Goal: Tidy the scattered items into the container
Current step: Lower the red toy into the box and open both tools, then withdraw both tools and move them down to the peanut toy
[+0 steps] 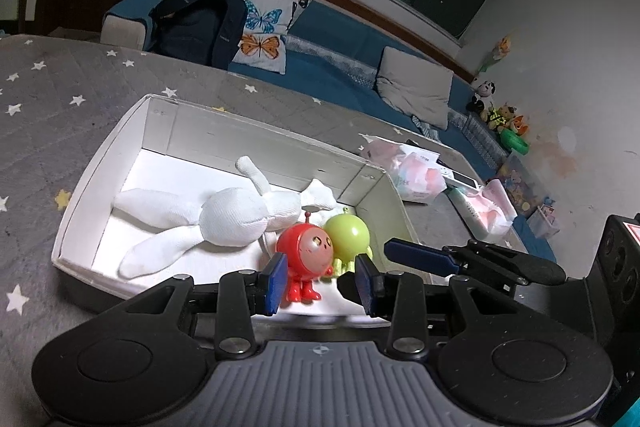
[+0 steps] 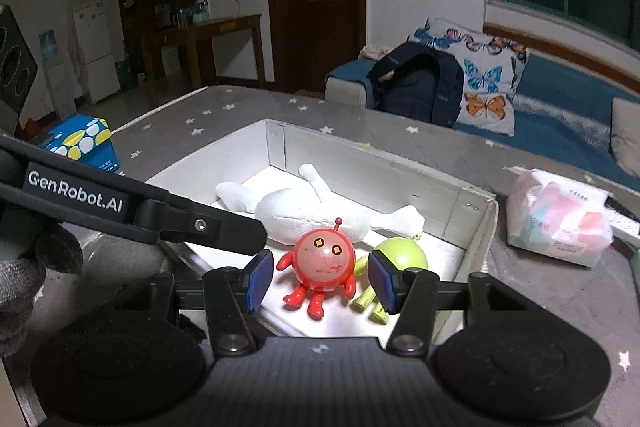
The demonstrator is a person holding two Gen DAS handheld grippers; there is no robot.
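A white cardboard box [image 1: 100, 167] [image 2: 400, 163] sits on the grey star-patterned cover. Inside it lie a white plush rabbit [image 1: 232, 215] [image 2: 304, 211], a red round-headed toy figure [image 1: 306, 251] [image 2: 324, 259] and a green one [image 1: 348, 235] [image 2: 404, 255] beside it. My left gripper [image 1: 321, 281] hovers open over the box's near end, with the red toy seen through its gap. My right gripper [image 2: 320, 281] hangs open there too, and gaps show on both sides of the red toy. Each gripper's finger shows in the other's view: the right one's [image 1: 420, 255] and the left one's [image 2: 224, 231].
A pink-and-white tissue pack [image 2: 560, 223] [image 1: 416, 179] lies on the cover right of the box. Behind stands a blue sofa [image 1: 340, 67] with a butterfly pillow [image 1: 260, 19] and a dark backpack [image 2: 420, 87]. A blue patterned carton [image 2: 84, 143] stands far left. A gloved hand [image 2: 24, 267] shows at the left edge.
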